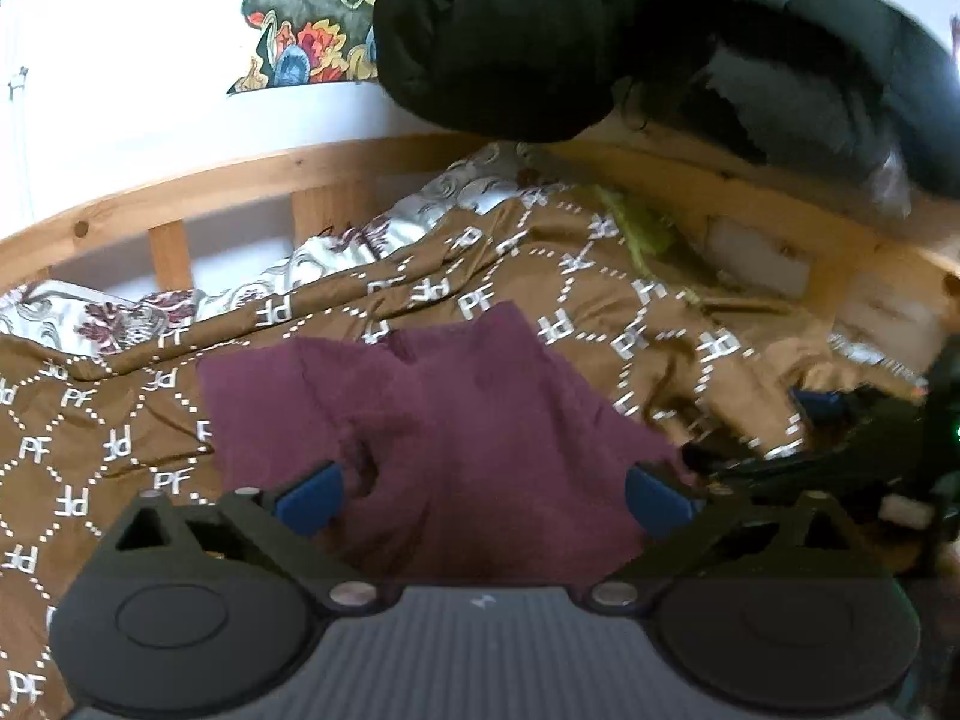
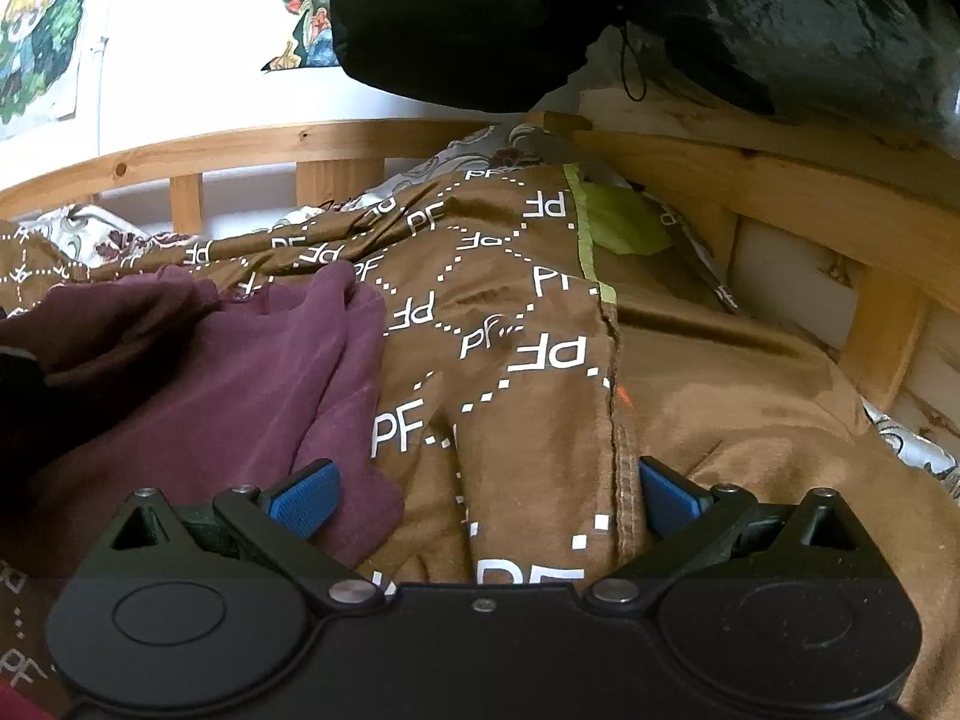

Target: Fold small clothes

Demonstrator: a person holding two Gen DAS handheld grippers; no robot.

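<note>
Nearest the lens in the left wrist view, the left gripper (image 1: 483, 495) is seen with its blue ribbed pads (image 1: 309, 495) spread wide; nothing is pinched, and the maroon garment (image 1: 444, 420) lies between and beyond them. That small garment, of soft, matte knit cloth, is laid rumpled and partly doubled over on the brown bedspread (image 1: 600, 276), from the centre of this view down to 6 o'clock.

In the right wrist view the right gripper (image 2: 483, 498) is likewise held wide apart, with no cloth pressed between its pads (image 2: 306, 495). Only here is the garment (image 2: 198, 384) shown off to 9 o'clock, its lower corner lying just beside the left-hand pad. A stitched hem and a plain brown panel of the bedspread (image 2: 720, 420), with a lime-green lining (image 2: 624, 222) at 1 o'clock, are made clear in this view alone; in the other they are blurred.

The letters "PF", printed in white within dotted diamonds, can be read across the velvety bedspread, some mirrored. A pine bed rail (image 2: 240, 147) with slats is seen at 11 o'clock, a grey floral sheet (image 1: 336, 252) below it, colourful posters (image 2: 36, 30) on the white wall, and a bulky black cloth bundle (image 1: 540, 30) at 12 o'clock. At 3 o'clock in the left view the other gripper is caught, blurred.
</note>
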